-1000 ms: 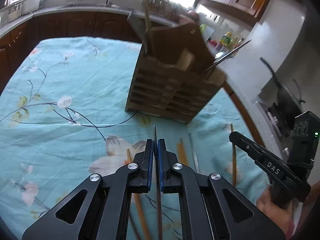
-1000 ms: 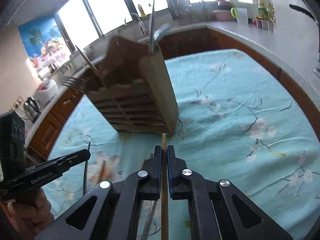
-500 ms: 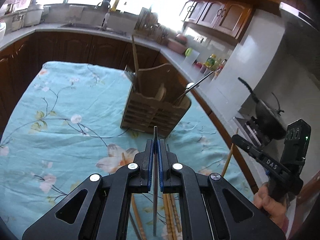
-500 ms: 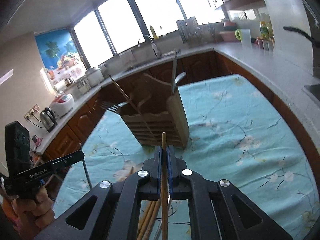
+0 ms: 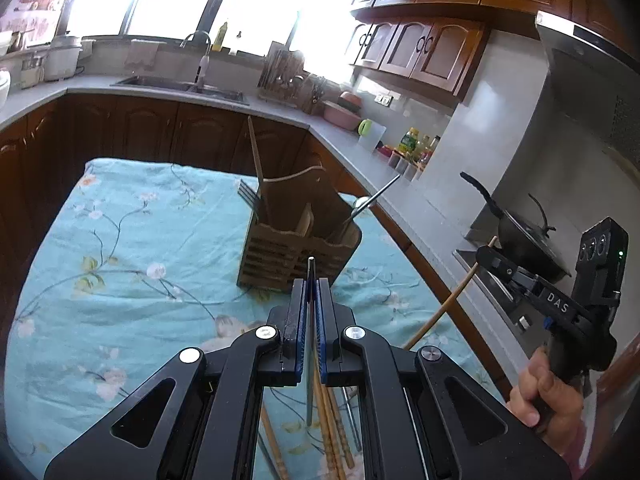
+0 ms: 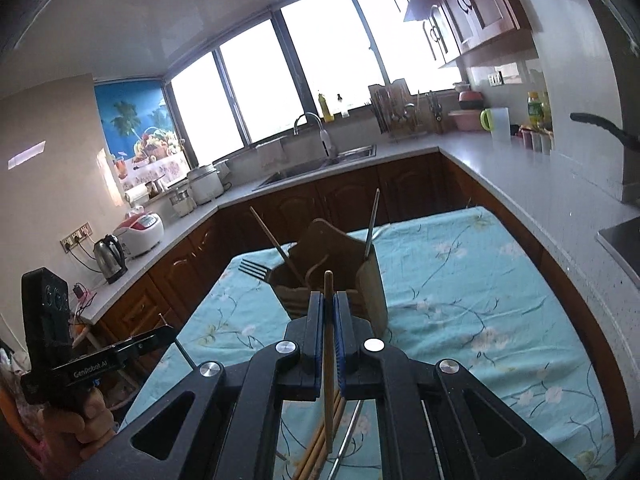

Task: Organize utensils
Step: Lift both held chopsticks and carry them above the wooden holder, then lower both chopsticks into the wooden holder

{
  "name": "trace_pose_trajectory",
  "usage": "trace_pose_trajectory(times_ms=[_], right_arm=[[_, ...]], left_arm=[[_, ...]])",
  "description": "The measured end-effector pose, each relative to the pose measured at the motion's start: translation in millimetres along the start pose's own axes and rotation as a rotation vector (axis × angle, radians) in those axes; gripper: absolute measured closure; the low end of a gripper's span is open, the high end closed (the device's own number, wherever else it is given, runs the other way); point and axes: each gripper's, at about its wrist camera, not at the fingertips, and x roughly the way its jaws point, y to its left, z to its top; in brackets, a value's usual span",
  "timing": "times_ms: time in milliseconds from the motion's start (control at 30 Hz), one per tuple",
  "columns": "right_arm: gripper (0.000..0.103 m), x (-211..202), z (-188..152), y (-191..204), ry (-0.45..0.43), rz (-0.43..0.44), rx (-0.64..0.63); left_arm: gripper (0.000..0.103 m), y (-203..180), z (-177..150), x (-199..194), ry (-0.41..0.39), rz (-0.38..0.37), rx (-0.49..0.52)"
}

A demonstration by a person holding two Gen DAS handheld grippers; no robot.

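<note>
A wooden utensil holder (image 5: pixel 296 252) (image 6: pixel 332 276) stands on the flowered teal tablecloth (image 5: pixel 120 264), with a fork, a wooden chopstick and a metal-handled utensil in it. My left gripper (image 5: pixel 311 284) is shut on a thin metal chopstick (image 5: pixel 310 272), raised above the cloth in front of the holder. My right gripper (image 6: pixel 329 296) is shut on a wooden chopstick (image 6: pixel 329 344), also raised. Each gripper shows in the other's view, the right gripper (image 5: pixel 482 254) at the right edge and the left gripper (image 6: pixel 170 332) at the left. Several loose chopsticks (image 5: pixel 332 432) (image 6: pixel 316 448) lie on the cloth below.
A grey counter (image 5: pixel 280 108) with a sink (image 6: pixel 320 164) wraps around the table's far and right sides. A black wok (image 5: pixel 520 240) sits on the stove at the right. A kettle (image 6: pixel 110 256) and a rice cooker (image 6: pixel 140 232) stand on the left counter.
Both grippers have risen and drawn back from the holder, which now looks smaller and farther off. Each still grips its chopstick, lifted off the cloth.
</note>
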Motion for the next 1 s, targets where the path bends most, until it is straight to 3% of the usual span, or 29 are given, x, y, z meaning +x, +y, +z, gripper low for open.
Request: trace_pose_trajectory(times_ms=[567, 1000], right_arm=[[0.098, 6.0, 52.9, -2.3, -0.126, -0.019, -0.011], [0.098, 50.4, 108.2, -0.3, -0.263, -0.054, -0.016]], left_arm=[[0.1, -11.4, 70.3, -14.5, -0.168, 0.017, 0.046], [0.1, -10.9, 151.7, 25.0, -0.311, 0.098, 0.053]])
